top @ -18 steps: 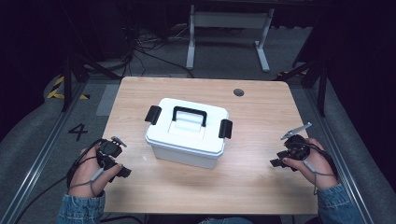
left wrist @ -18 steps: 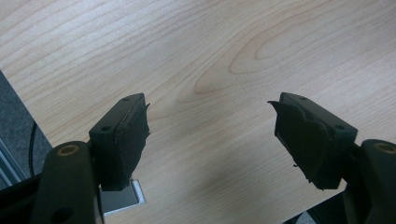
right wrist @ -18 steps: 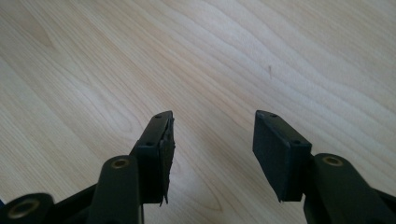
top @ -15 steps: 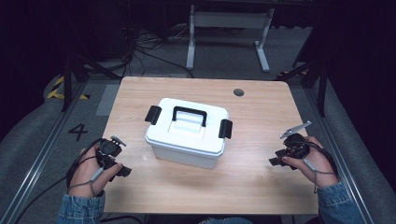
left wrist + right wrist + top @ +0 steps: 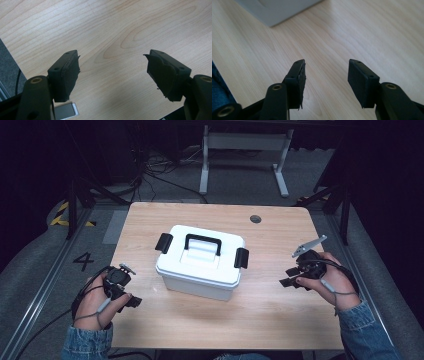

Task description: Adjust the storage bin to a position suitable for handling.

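A white lidded box (image 5: 201, 261) with a black handle (image 5: 203, 243) and two black side latches stands in the middle of the wooden table (image 5: 280, 315); its lid is on. My left gripper (image 5: 131, 300) rests low at the table's front left, apart from the box. Seen in its own view, the left gripper (image 5: 113, 68) is open over bare wood. My right gripper (image 5: 288, 276) is held at the table's right side, pointing toward the box with a gap between them. The right gripper (image 5: 326, 75) is open and holds nothing, with a grey corner of the box (image 5: 277, 10) ahead.
A round cable hole (image 5: 255, 219) sits in the table's far right part. A white metal stand (image 5: 245, 150) and cables lie on the floor behind the table. A rail runs along the floor on the left, by a painted number 4 (image 5: 83, 260).
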